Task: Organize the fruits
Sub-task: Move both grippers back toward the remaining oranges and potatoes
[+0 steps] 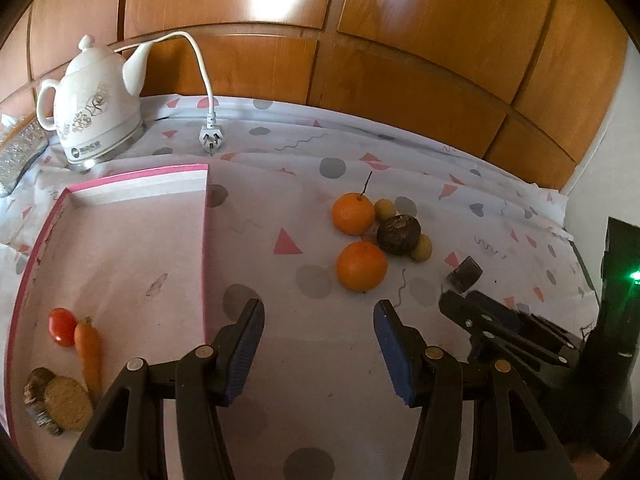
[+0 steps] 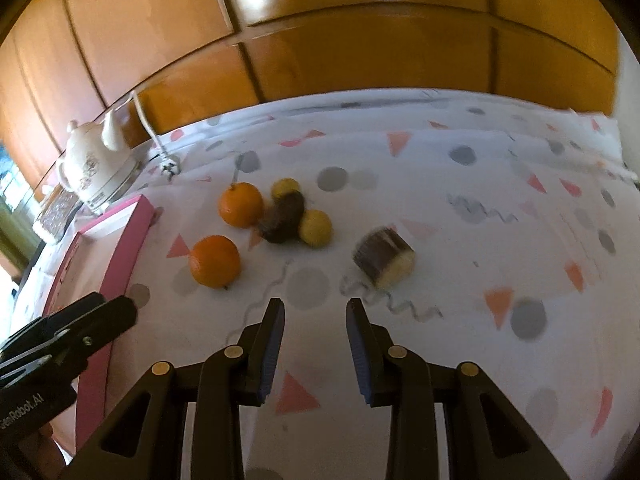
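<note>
Two oranges [image 1: 361, 266] [image 1: 353, 213], a dark brown round fruit [image 1: 398, 235] and two small yellow fruits [image 1: 422, 249] lie together on the patterned cloth. A brown cut chunk [image 2: 383, 257] lies to their right. A pink tray [image 1: 120, 248] at the left holds a tomato [image 1: 62, 327], a carrot [image 1: 89, 350] and brown root slices [image 1: 60, 402]. My left gripper [image 1: 319, 312] is open and empty, just short of the near orange. My right gripper [image 2: 316, 309] is open and empty, short of the chunk; it also shows in the left wrist view [image 1: 472, 308].
A white kettle [image 1: 94, 108] with its cord and plug [image 1: 210, 136] stands at the back left beside a glittery box [image 1: 18, 152]. Wooden cabinet doors [image 1: 360, 40] rise behind the table. A dark device with a green light [image 1: 624, 272] is at the right edge.
</note>
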Motion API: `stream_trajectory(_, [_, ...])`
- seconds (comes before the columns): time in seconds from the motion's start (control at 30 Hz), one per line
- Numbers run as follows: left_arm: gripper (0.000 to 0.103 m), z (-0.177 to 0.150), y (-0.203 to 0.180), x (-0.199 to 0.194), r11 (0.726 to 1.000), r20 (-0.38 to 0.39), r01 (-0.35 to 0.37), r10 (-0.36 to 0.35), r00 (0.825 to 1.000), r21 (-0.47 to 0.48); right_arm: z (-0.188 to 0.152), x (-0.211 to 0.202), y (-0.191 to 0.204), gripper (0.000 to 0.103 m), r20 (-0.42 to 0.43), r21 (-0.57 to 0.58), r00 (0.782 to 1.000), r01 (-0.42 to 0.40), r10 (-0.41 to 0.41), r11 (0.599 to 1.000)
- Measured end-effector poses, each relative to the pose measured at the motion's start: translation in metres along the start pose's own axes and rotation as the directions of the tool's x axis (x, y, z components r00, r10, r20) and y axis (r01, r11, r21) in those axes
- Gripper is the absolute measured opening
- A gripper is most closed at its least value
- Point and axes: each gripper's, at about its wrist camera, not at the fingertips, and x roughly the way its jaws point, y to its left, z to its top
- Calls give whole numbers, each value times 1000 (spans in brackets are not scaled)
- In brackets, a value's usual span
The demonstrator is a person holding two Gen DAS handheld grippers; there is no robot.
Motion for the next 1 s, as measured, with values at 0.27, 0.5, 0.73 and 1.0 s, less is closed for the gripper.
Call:
stream_trajectory(0.27, [58,10,-8,21,1000,-24,6,-6,1000,6,24,30,9,30,6,-122,999,41,-40,992])
stream_trajectory(0.5, [58,16,-12,37,1000,-40,13,-13,999,-7,35,50,13,30,-3,-200,999,52,-54,978])
stream_trajectory(0.73, [58,22,-5,47,997,-40,29,-32,999,-67,37,53,8,29,2,-185,1000,24,-24,982])
stream_trajectory(1.0, [61,30,-9,55,997,-42,31,-34,999,-75,40,55,7,30,11,-202,1000,18,-16,979])
